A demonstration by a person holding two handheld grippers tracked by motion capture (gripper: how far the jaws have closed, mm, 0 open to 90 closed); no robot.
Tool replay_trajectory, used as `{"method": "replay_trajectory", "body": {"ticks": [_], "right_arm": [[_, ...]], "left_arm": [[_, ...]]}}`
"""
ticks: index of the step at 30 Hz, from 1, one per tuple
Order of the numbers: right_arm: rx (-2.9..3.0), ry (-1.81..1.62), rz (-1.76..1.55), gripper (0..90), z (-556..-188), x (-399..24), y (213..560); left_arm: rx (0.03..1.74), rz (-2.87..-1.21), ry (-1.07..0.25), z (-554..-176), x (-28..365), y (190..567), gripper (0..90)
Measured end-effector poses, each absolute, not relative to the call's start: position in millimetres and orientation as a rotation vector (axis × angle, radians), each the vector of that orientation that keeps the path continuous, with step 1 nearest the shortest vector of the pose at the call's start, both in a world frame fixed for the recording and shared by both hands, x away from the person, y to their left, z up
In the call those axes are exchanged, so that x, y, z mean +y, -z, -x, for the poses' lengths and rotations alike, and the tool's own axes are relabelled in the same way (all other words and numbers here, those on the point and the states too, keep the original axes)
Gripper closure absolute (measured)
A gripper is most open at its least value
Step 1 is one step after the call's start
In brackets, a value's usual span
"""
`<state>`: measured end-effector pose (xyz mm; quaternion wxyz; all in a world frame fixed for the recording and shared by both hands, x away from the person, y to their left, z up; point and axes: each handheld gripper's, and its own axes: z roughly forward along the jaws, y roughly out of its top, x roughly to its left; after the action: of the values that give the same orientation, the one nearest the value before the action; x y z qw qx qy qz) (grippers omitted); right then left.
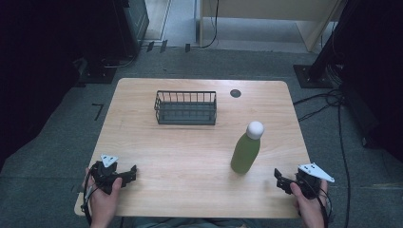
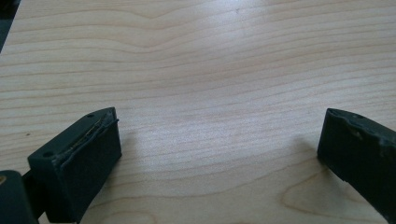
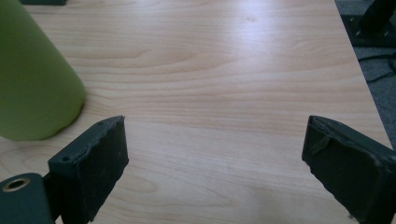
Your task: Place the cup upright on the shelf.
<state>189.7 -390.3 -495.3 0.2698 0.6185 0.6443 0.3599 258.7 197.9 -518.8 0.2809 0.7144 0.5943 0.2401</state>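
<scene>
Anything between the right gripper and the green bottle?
Nothing. In the high view only bare table separates the right gripper from the bottle; the right gripper view shows the bottle just left of its open jaws.

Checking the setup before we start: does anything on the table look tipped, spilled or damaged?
Nothing stands out. The green bottle stands upright with its white cap on, the wire basket sits squarely, and the table shows no spill.

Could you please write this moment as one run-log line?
left gripper: open, empty | right gripper: open, empty | bottle: upright on table | basket: empty
</scene>
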Motion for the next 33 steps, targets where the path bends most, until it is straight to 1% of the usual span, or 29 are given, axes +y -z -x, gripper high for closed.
{"method": "replay_trajectory", "body": {"ticks": [15,33], "right_arm": [[1.803,-1.085,-1.536,7.0,-188,-354,466],[1.862,-1.164,-1.441,7.3,-191,-323,450]], "left_arm": [[1.593,-1.914,-0.643,-259,198,519,0.0],[1.593,-1.914,-0.643,-259,198,519,0.0]]}}
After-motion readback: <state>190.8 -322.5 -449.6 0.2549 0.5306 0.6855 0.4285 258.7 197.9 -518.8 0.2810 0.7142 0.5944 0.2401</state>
